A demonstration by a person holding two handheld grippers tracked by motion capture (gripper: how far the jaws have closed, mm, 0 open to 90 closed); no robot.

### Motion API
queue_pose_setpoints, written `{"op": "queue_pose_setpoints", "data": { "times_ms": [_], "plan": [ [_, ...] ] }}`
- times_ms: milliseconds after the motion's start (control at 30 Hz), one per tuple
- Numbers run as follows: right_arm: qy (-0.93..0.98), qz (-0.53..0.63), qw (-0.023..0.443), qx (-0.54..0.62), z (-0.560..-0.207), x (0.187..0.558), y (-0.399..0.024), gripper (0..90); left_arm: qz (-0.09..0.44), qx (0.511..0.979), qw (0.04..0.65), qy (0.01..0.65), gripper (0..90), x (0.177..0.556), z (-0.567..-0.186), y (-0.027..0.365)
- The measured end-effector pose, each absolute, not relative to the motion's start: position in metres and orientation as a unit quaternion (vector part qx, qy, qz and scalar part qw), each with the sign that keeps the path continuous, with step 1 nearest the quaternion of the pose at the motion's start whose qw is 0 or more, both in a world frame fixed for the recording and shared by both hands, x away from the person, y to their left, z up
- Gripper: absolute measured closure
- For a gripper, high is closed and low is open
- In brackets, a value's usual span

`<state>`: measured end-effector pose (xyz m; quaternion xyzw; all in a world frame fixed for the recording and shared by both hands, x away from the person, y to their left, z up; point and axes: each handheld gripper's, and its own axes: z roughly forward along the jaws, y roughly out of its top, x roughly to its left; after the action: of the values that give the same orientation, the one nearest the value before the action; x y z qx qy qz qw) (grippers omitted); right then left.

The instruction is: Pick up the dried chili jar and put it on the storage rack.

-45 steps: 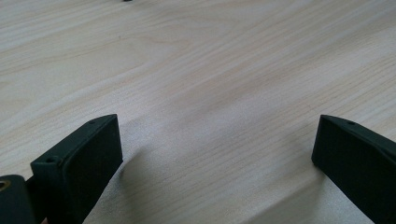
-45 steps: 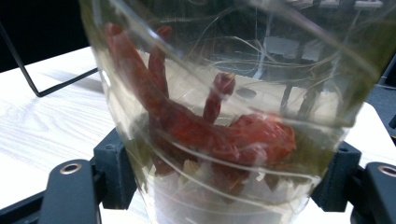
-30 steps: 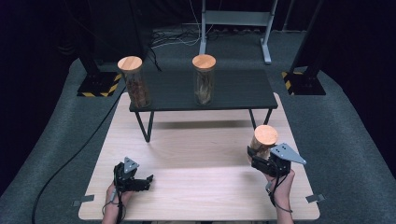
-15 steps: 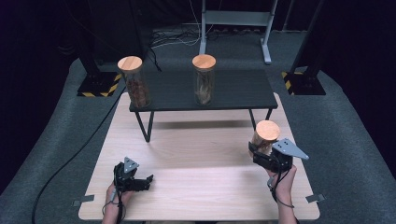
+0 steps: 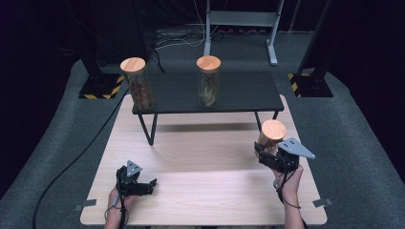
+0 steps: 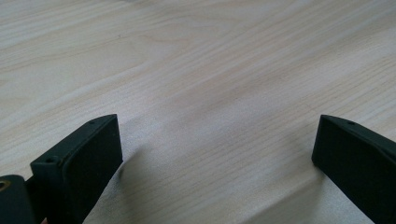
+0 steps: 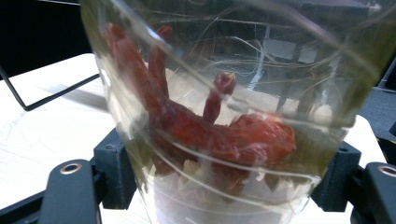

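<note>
Glass: jar of dried chillies (image 7: 224, 140) looks rigid, slippery, breakable.
Right claw (image 5: 273, 153): clamped on jar's lower wall.
Left claw (image 6: 215, 154): gaping, empty, over desk (image 6: 196, 70).

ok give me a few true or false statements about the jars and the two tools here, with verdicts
1. The right tool is shut on a glass jar of red dried chillies. True.
2. The left tool holds a jar. False: its jaws stand open over the bare wooden table.
3. Three jars stand on the black shelf. False: two stand there, the left shelf jar and the middle shelf jar.
4. The held jar has a wooden lid. True.
5. Both shelf jars have lost their lids. False: each has a wooden lid on.
</note>
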<state>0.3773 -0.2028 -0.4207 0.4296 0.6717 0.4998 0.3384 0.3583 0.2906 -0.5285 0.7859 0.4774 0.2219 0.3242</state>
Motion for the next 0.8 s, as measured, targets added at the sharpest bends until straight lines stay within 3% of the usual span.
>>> {"op": "queue_pose_setpoints", "data": {
  "times_ms": [800],
  "plan": [
    [0.677, 0.49, 0.341, 0.432, -0.402, 0.392, -0.205, 24.4, 0.219, 0.787, 0.325, 0.477, 1.1, 0.359, -0.529, 0.291]
  ]
}}
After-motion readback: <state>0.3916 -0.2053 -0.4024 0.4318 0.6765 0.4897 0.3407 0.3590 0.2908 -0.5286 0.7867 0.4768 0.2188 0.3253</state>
